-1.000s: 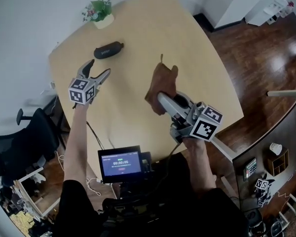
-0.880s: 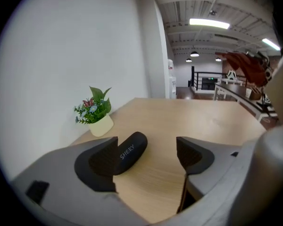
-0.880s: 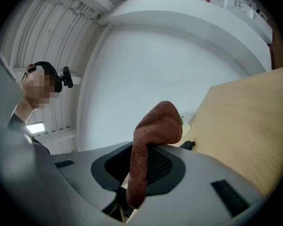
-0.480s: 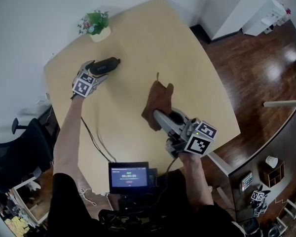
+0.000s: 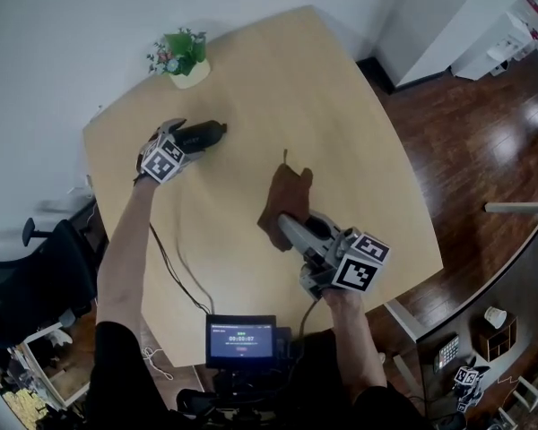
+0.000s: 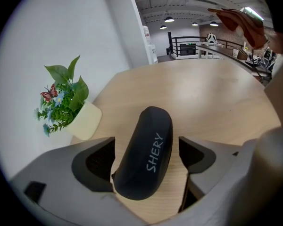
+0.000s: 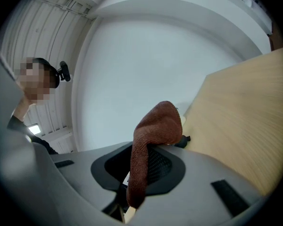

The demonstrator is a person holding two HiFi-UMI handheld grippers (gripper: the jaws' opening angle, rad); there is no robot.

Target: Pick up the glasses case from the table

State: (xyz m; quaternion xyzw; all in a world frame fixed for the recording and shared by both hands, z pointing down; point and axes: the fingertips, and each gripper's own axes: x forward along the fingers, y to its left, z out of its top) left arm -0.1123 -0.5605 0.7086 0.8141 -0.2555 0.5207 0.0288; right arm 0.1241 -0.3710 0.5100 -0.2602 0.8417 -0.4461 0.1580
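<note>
A black glasses case (image 5: 204, 133) marked SHERY (image 6: 146, 159) lies flat on the light wooden table (image 5: 323, 106), at its far left. My left gripper (image 5: 190, 139) points steeply down over it. In the left gripper view its jaws (image 6: 144, 150) straddle the case's near end and are opening. A gap shows at the right pad; the left pad stands close to the case. My right gripper (image 5: 283, 223) hovers over the table's near middle, shut on a brown cloth (image 5: 285, 197). That cloth (image 7: 155, 126) is pinched between its jaws (image 7: 140, 169) and bulges out past them.
A small potted plant (image 5: 183, 54) stands at the far left corner, just beyond the case (image 6: 68, 105). A screen on a stand (image 5: 242, 339) sits at the near edge. An office chair (image 5: 27, 276) is left of the table, dark wood floor (image 5: 484, 141) to the right.
My left gripper has gone forward and down from above the table to the case, and now straddles it. The right gripper with the cloth has sunk slightly and stayed shut.
</note>
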